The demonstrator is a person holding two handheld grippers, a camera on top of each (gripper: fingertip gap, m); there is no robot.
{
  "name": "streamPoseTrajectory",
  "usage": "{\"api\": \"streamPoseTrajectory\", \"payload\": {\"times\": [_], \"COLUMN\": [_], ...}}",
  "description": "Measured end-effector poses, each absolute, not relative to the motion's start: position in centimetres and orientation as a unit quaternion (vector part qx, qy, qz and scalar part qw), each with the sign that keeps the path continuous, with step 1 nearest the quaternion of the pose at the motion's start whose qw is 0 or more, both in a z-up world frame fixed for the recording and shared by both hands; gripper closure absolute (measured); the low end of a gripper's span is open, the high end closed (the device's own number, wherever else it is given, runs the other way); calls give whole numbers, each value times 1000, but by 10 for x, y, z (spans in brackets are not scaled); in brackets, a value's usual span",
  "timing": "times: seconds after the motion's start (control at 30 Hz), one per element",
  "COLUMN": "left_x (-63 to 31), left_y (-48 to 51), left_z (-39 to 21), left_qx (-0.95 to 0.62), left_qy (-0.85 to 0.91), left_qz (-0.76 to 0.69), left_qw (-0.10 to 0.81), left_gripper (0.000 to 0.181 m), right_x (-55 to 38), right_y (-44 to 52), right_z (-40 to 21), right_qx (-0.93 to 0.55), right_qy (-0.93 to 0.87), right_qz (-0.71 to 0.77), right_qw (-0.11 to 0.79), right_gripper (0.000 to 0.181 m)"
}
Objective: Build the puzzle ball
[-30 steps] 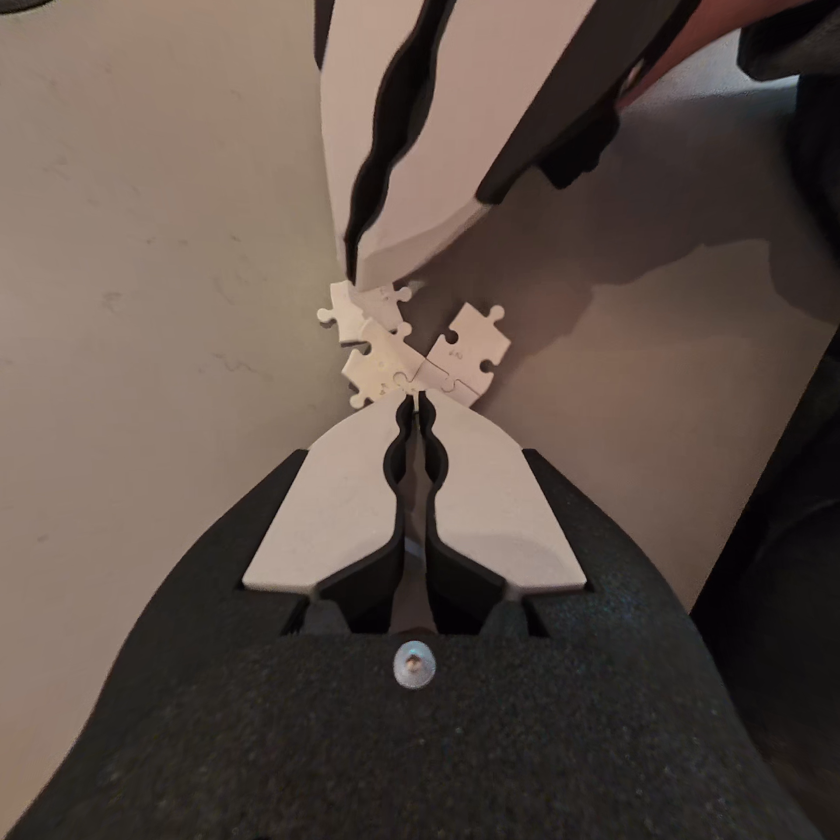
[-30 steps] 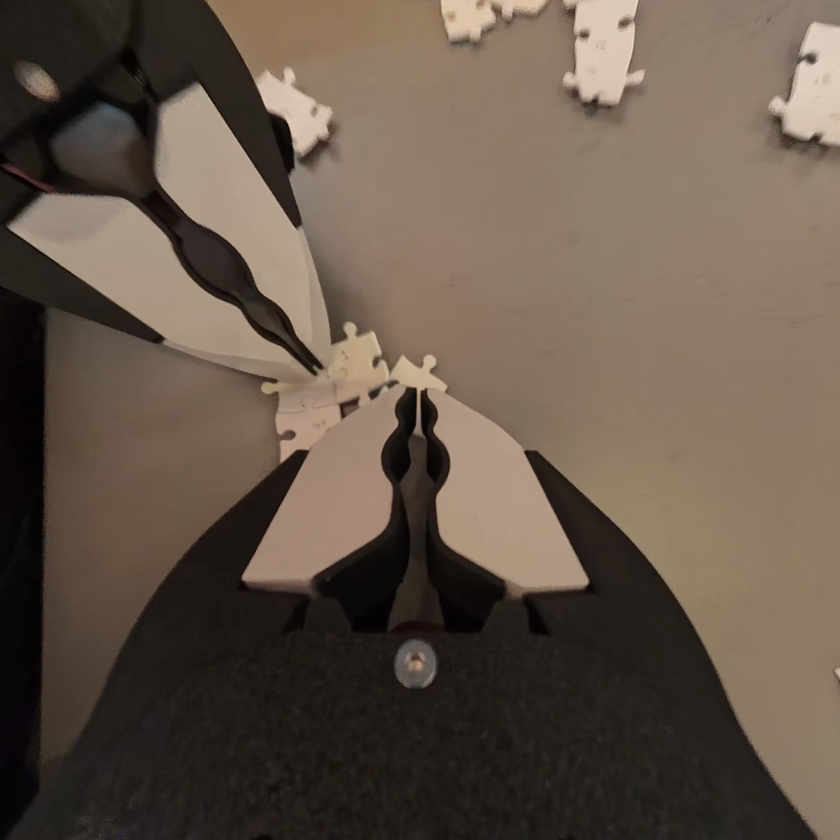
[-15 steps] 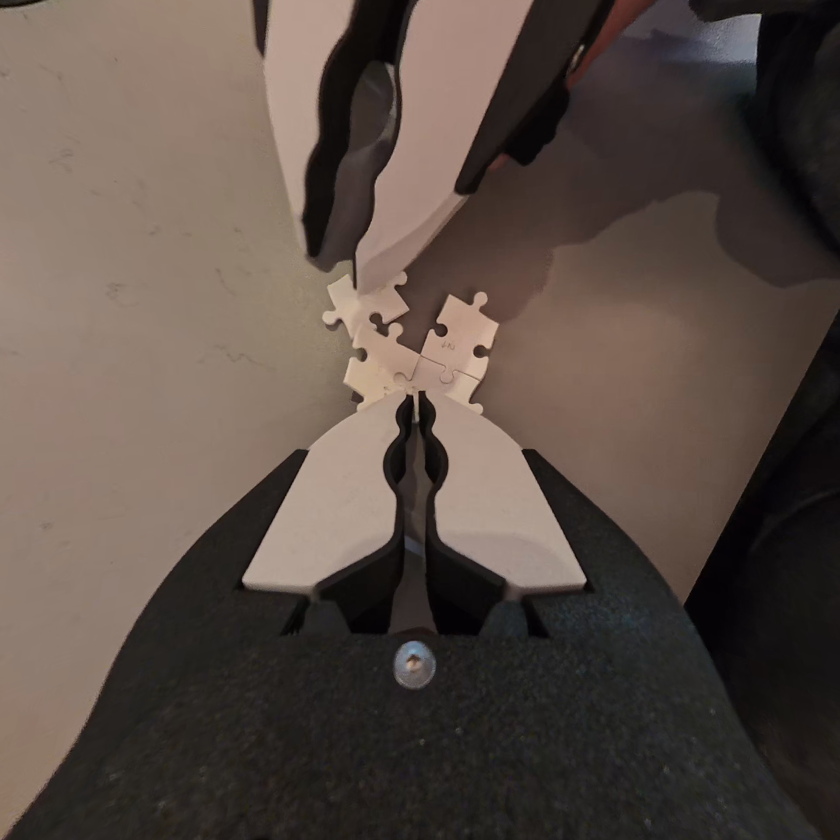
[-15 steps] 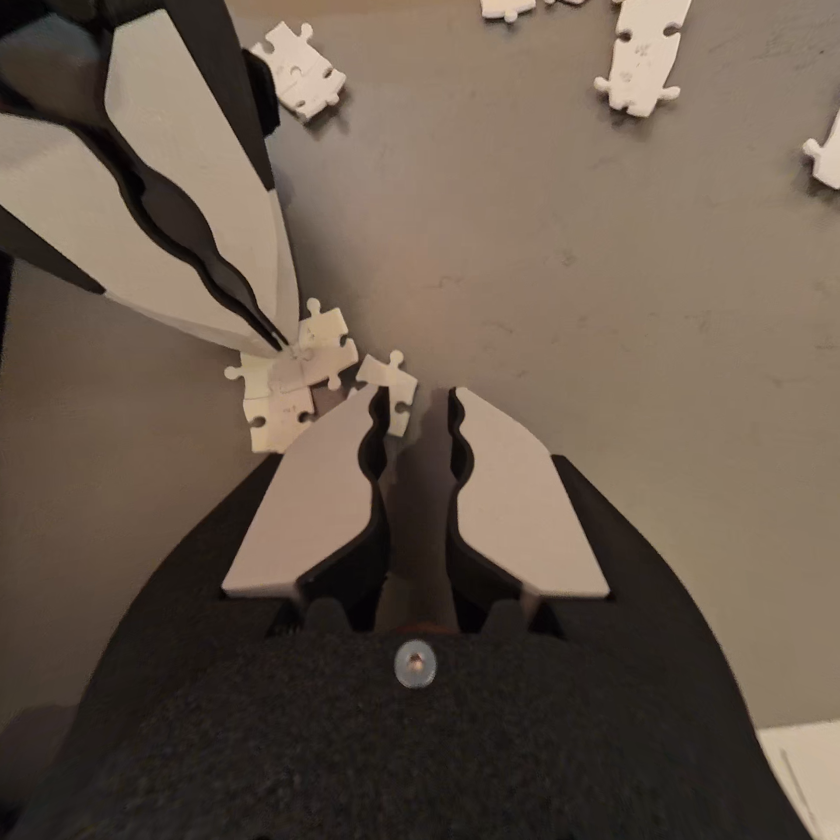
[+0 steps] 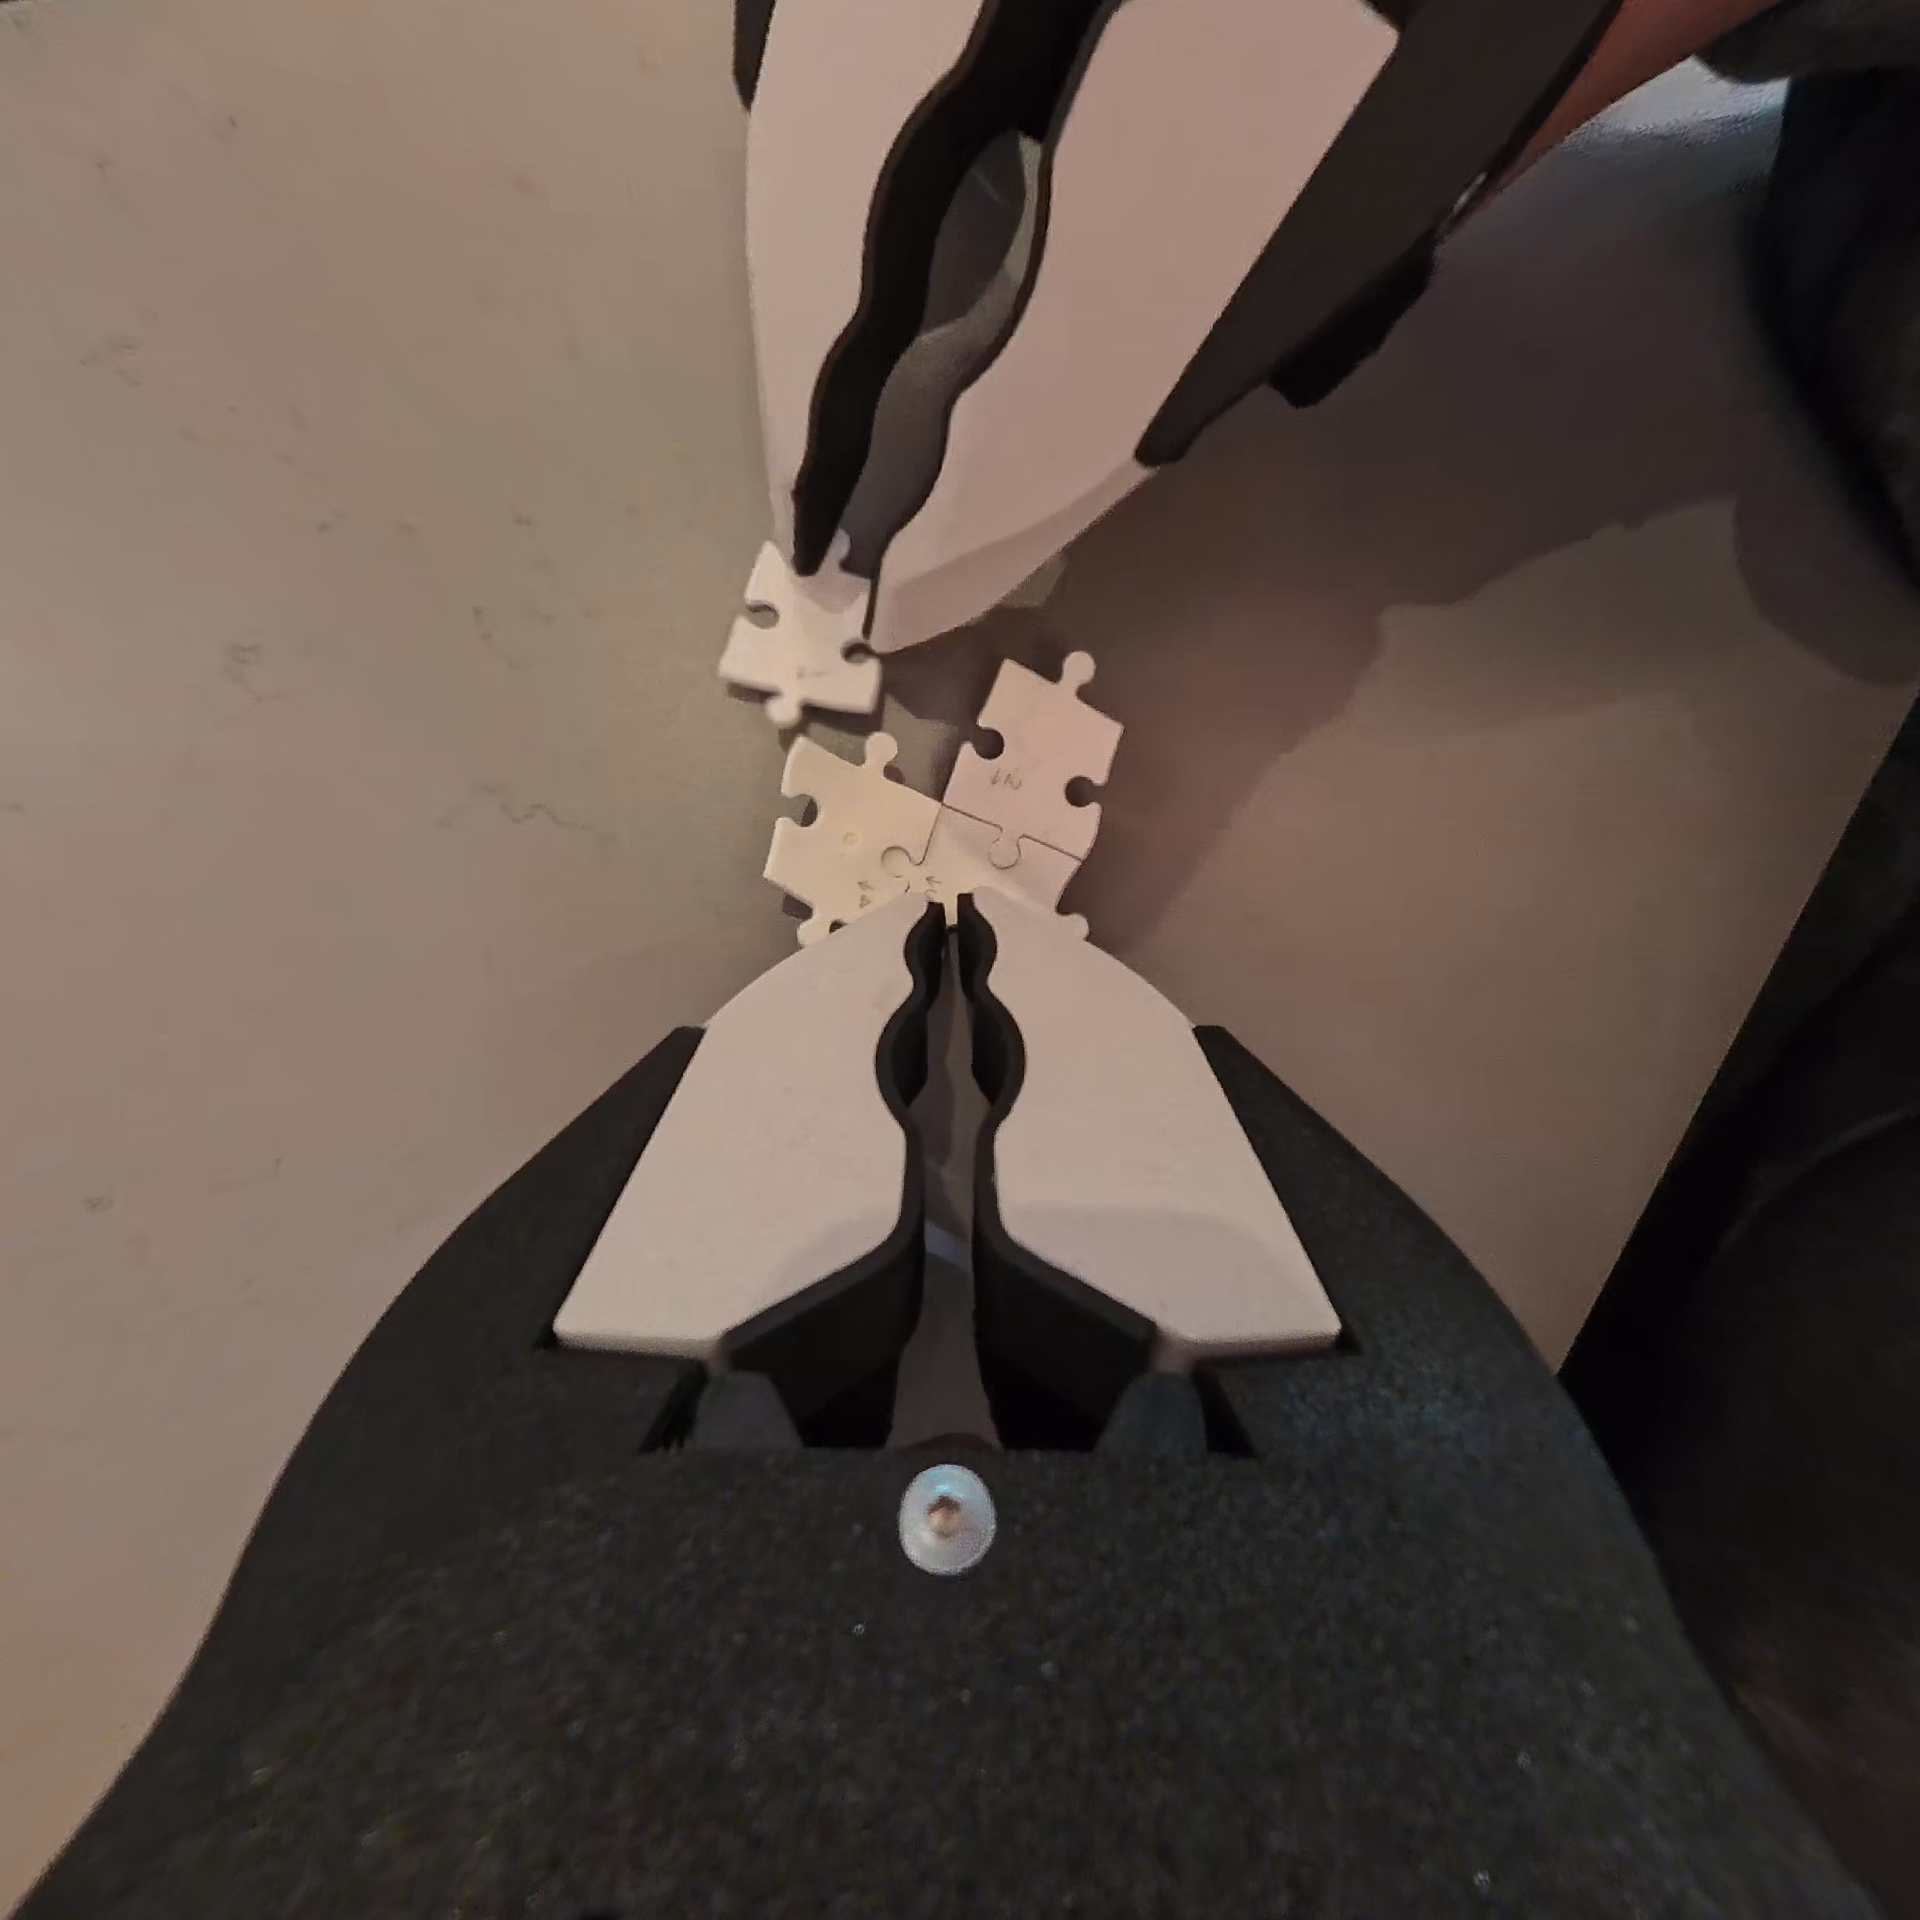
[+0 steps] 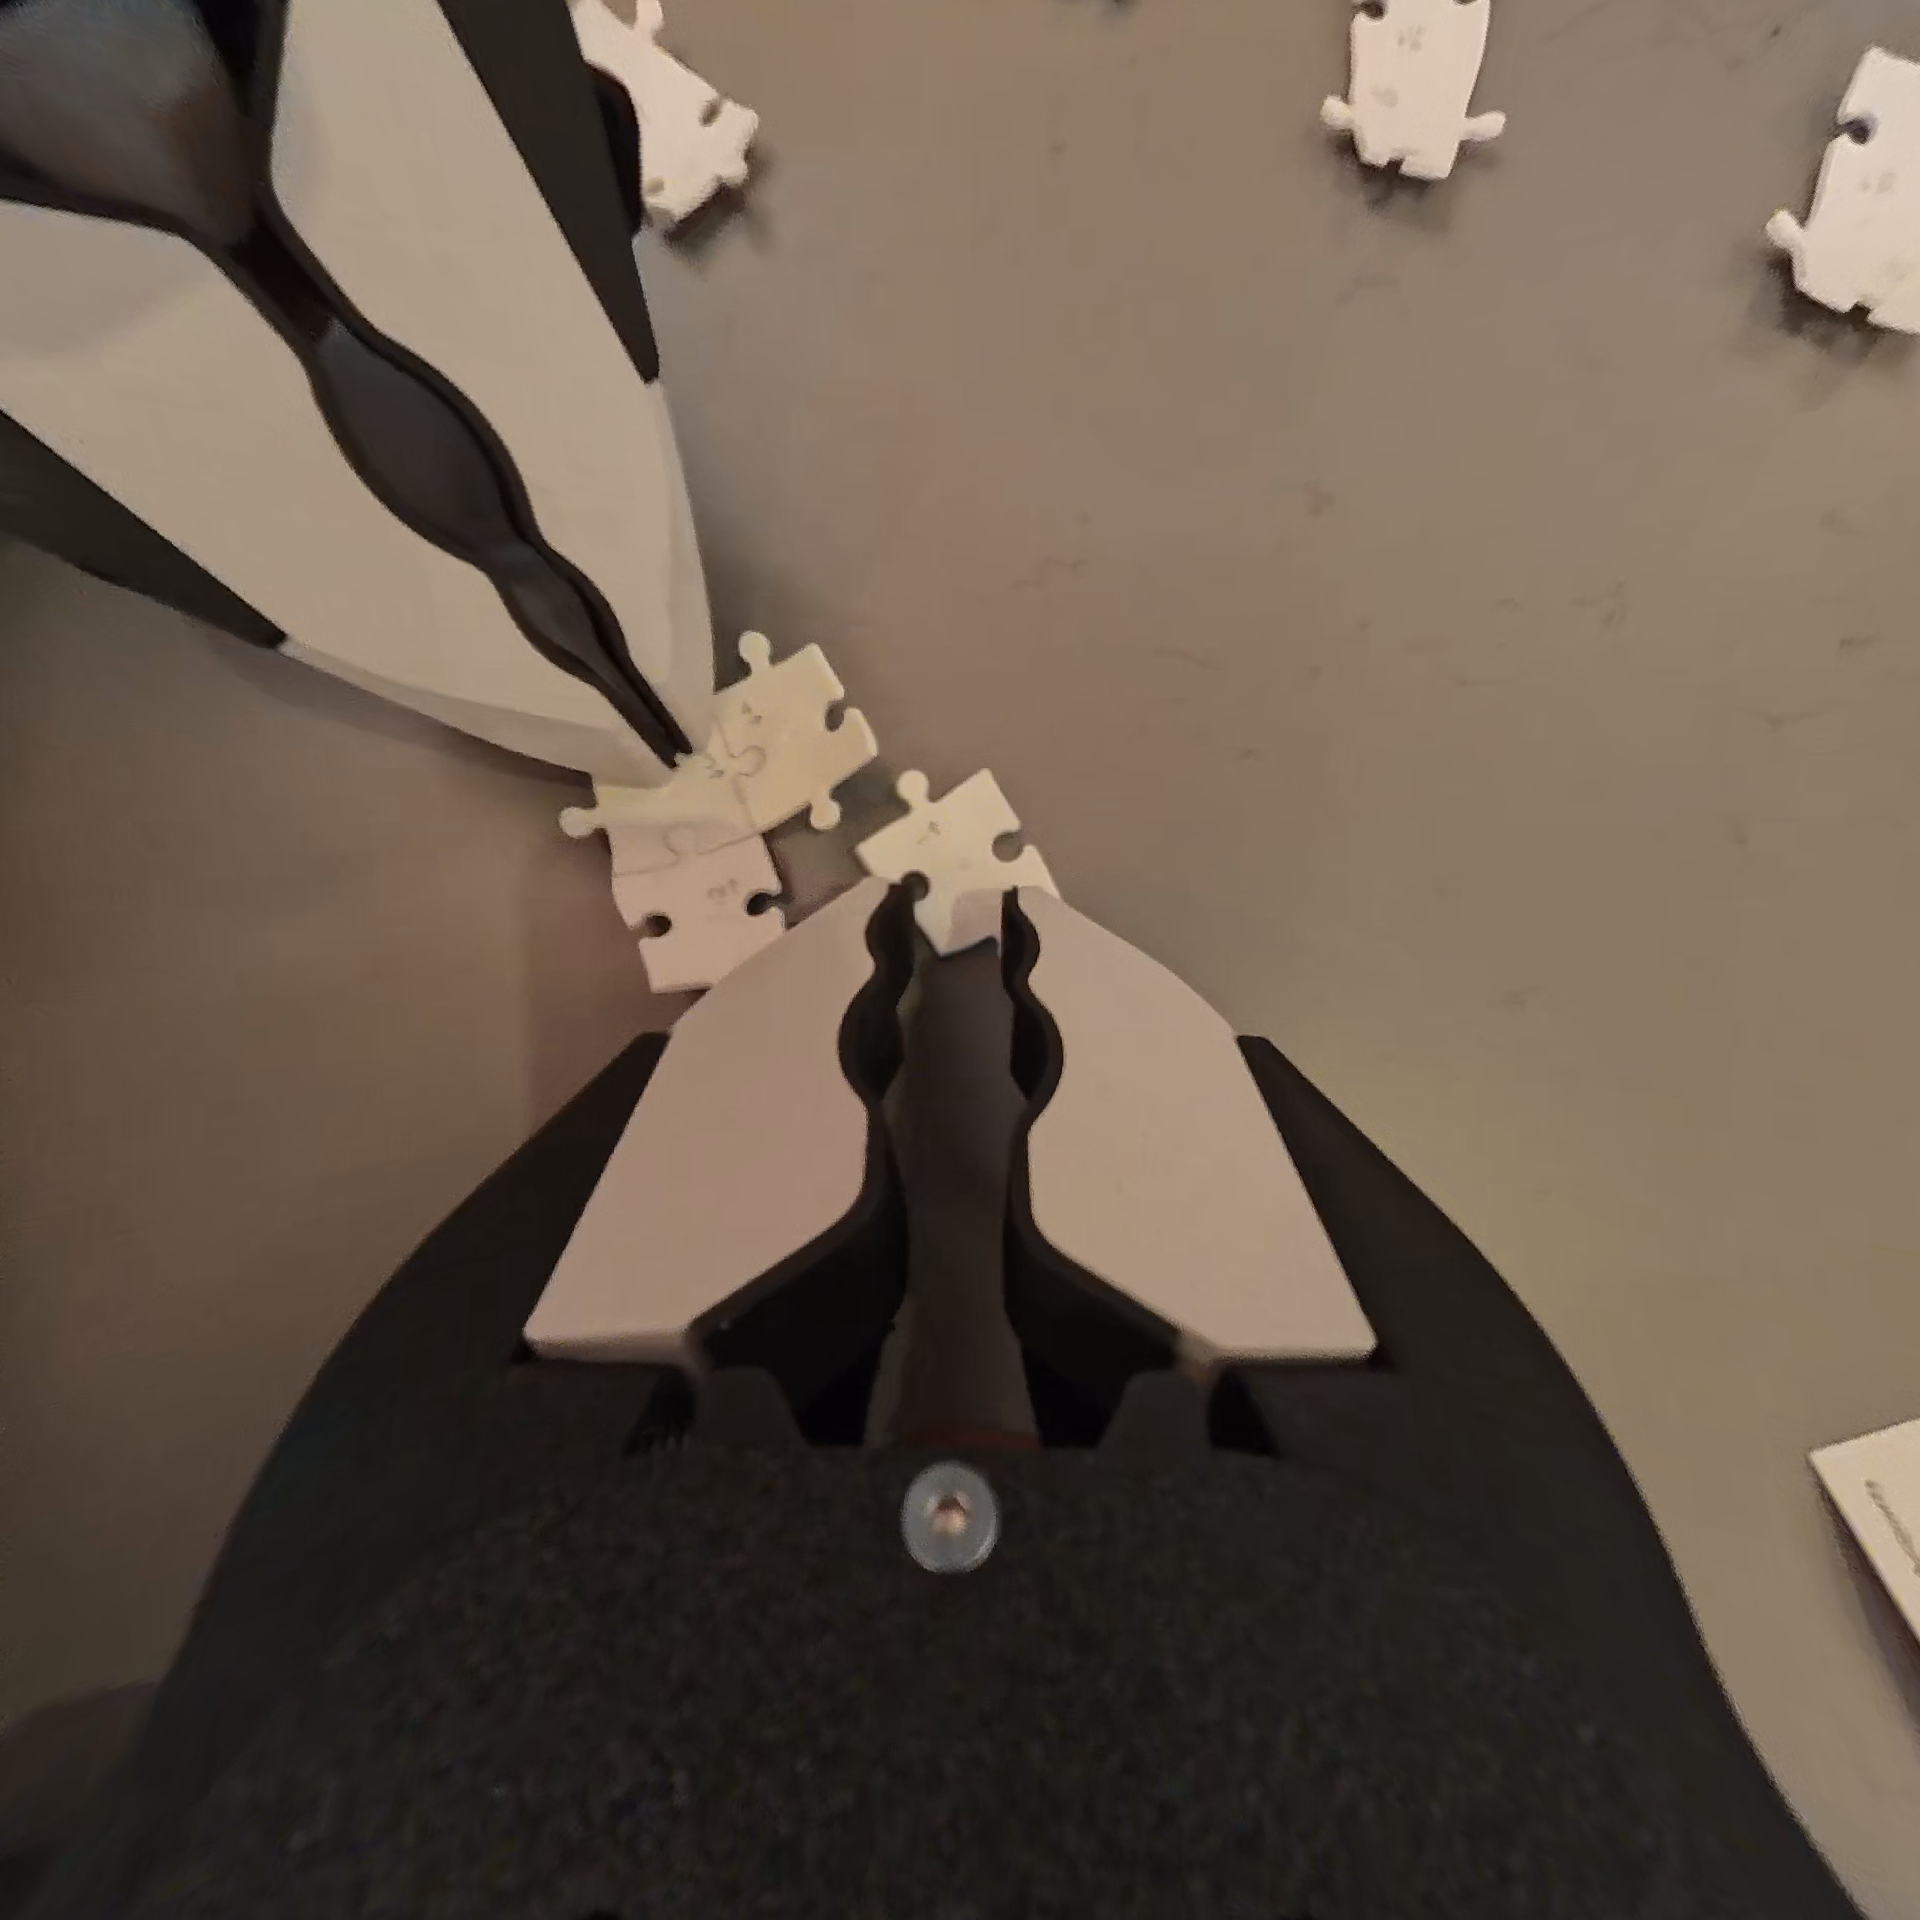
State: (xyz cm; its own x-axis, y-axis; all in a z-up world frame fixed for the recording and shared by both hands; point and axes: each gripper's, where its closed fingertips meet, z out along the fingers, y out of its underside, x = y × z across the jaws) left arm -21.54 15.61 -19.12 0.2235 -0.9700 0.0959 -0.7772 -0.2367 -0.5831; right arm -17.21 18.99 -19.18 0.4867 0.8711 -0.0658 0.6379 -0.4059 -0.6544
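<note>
1. Left claw [image 5: 951, 914] is pinched on the joined pieces [image 5: 940, 831] at its tips
2. Right claw [image 6: 958, 914] pinches a single piece [image 6: 951, 847], just apart from the cluster
3. Only the right view shows loose pieces [image 6: 1413, 88] far ahead on the grey table [image 6: 1351, 623] and a card [image 6: 1881, 1527] at its right

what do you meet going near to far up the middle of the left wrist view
left gripper → joined puzzle pieces pinched at its tips → single puzzle piece → right gripper gripping that piece from the far side
</note>
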Motion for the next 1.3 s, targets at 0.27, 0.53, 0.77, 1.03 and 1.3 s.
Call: {"api": "streamPoseTrajectory", "payload": {"times": [0.27,0.53,0.77,1.03,1.3], "left_x": [-217,-218,-220,-220,-219], "left_y": [158,162,162,162,160], "left_z": [-191,-192,-192,-192,-192], "left_qx": [-755,-756,-758,-757,-756], "left_qy": [578,578,577,579,582], "left_qz": [-226,-219,-217,-213,-212], "left_qw": [212,214,214,215,215], "left_gripper": [179,179,179,179,178], "right_x": [-169,-169,-170,-155,-146], "right_y": [193,197,200,188,170], "right_z": [-187,-188,-195,-195,-170], "right_qx": [-813,-797,-794,-844,-864], "right_qy": [-465,-487,-498,-422,-347], "right_qz": [208,208,189,162,191], "right_qw": [284,289,292,288,310], "right_gripper": [158,139,154,154,144]}}
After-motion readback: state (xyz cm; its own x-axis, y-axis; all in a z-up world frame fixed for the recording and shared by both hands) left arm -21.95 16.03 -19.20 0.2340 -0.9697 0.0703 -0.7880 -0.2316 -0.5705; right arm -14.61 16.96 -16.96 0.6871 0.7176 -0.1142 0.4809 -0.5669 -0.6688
